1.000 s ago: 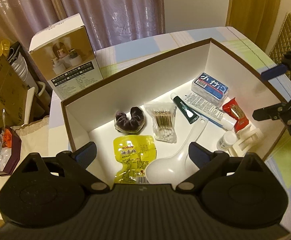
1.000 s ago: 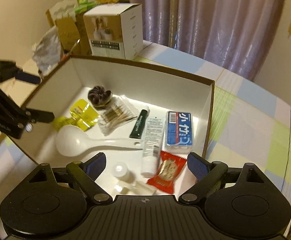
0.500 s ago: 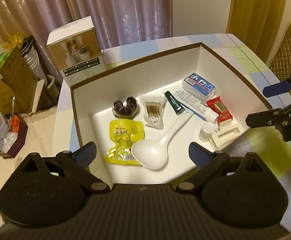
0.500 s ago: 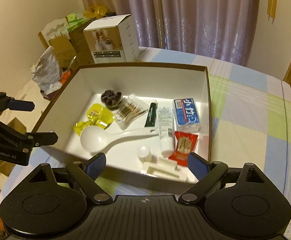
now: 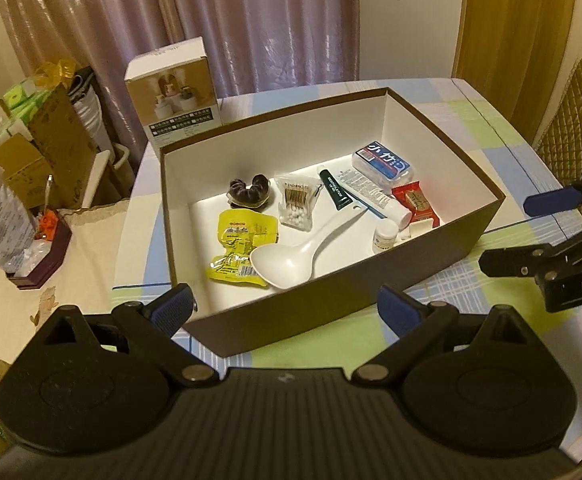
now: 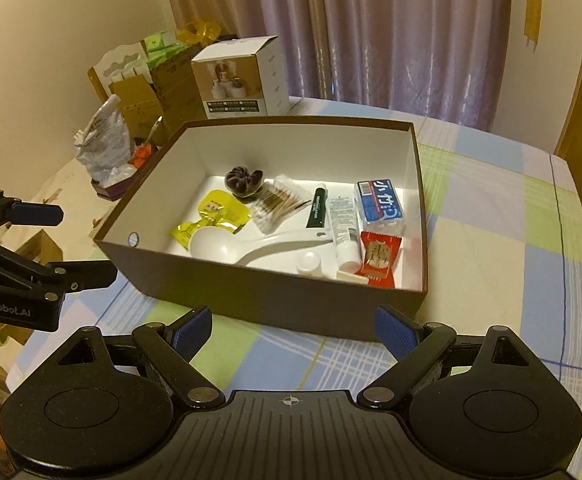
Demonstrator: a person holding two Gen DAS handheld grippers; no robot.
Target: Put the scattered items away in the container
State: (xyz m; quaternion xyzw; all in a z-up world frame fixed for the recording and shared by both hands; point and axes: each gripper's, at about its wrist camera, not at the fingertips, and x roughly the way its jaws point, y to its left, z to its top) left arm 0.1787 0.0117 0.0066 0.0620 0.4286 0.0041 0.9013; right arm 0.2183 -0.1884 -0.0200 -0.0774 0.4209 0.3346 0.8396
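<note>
A brown box with a white inside [image 5: 331, 312] [image 6: 275, 300] stands on the checked tablecloth. In it lie a white ladle [image 5: 291, 260] [image 6: 227, 246], a yellow pouch [image 5: 239, 248] [image 6: 215, 216], a dark scrunchie [image 5: 249, 192], a bag of cotton swabs [image 5: 297, 204], a green tube [image 5: 333, 190], a white tube [image 6: 343, 224], a blue-and-white pack [image 5: 383, 164] [image 6: 379, 204], a red sachet [image 6: 379, 254] and a small white bottle [image 5: 385, 236]. My left gripper [image 5: 287, 308] hangs open and empty before the box's near wall. My right gripper [image 6: 293, 330] is likewise open and empty.
A white product carton [image 5: 175, 92] [image 6: 239, 80] stands behind the box. Cardboard boxes and bags [image 5: 31, 160] crowd the floor to the left of the table. A quilted chair back [image 5: 571, 120] is at the right. Bare tablecloth [image 6: 491, 220] lies right of the box.
Both grippers have drawn back and up from over the box, so its near wall and the tablecloth in front now show. Both stay open and empty.
</note>
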